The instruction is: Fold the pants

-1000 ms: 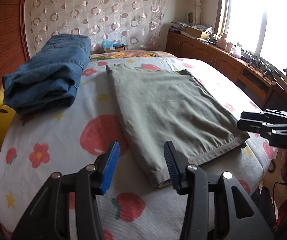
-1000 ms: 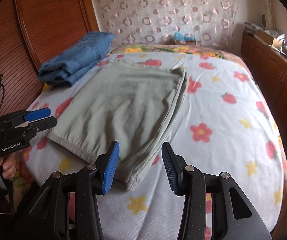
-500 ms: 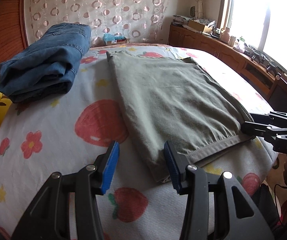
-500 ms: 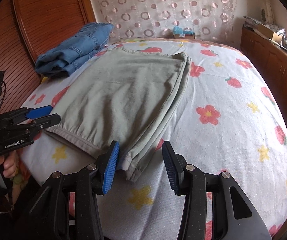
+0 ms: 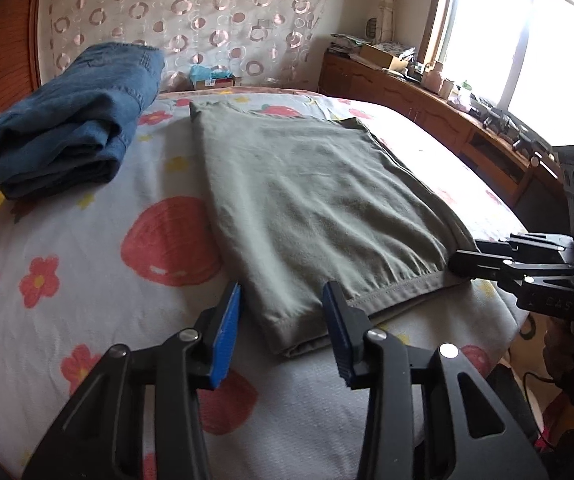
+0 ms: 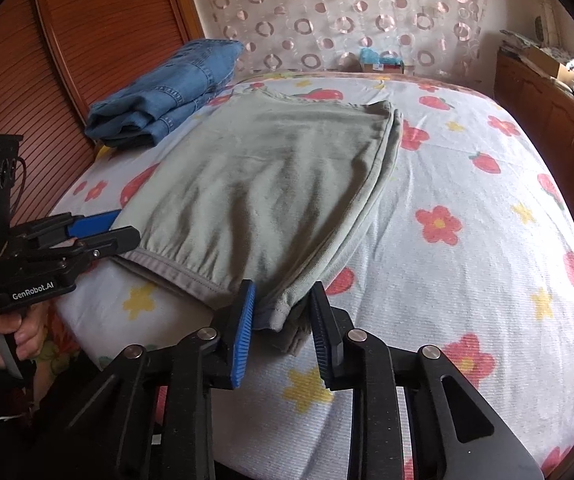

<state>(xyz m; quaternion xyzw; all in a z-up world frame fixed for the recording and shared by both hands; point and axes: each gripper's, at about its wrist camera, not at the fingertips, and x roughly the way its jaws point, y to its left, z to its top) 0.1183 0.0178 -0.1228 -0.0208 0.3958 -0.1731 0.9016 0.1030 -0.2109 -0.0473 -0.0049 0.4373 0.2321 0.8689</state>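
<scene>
Pants (image 5: pixel 319 216) are lying flat on the bed (image 5: pixel 99 280). Both grippers, left (image 5: pixel 283 320) and right (image 6: pixel 281 316), are reaching with jaws wide apart around the near hem corners. Next, they likely need squeezing and lifting.

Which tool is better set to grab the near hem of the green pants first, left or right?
Right. The right tool is open with the hem corner of the green pants already between its pads. The left tool is open too, its corner just ahead.
</scene>
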